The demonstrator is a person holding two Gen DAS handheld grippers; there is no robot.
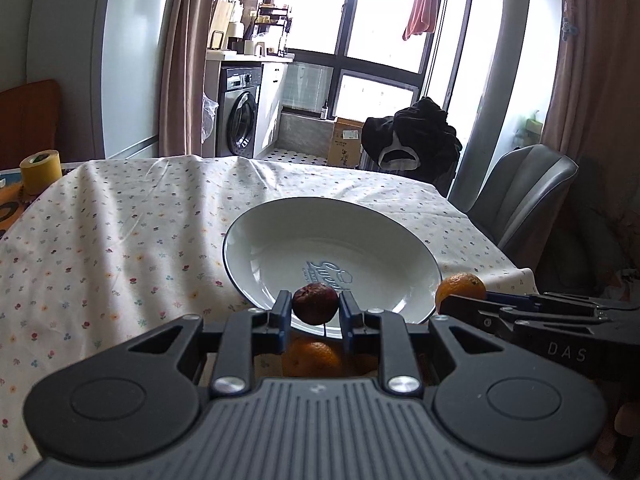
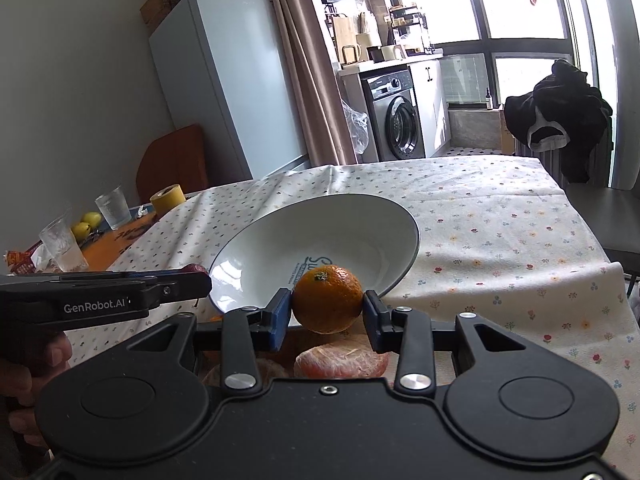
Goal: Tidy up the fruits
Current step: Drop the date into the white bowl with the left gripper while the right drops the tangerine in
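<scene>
A white plate [image 1: 320, 232] with a dark rim lies on the flowered tablecloth [image 1: 120, 240]. My left gripper [image 1: 315, 306] is shut on a dark red-brown wrinkled fruit [image 1: 315, 302], held at the plate's near rim. My right gripper [image 2: 328, 309] is shut on an orange [image 2: 328, 304], also at the near rim of the plate [image 2: 340, 224]. In the left wrist view the right gripper [image 1: 464, 300] comes in from the right with that orange [image 1: 460, 285]. In the right wrist view the left gripper [image 2: 196, 282] reaches in from the left. More orange fruit [image 1: 312, 358] [image 2: 340, 360] lies below the grippers.
A yellow tape roll [image 2: 167, 199], two glasses [image 2: 113, 206] and yellow fruits [image 2: 86, 224] sit at the table's left end. A grey chair [image 1: 528, 192] stands at the right edge. Bare tablecloth lies beyond and left of the plate.
</scene>
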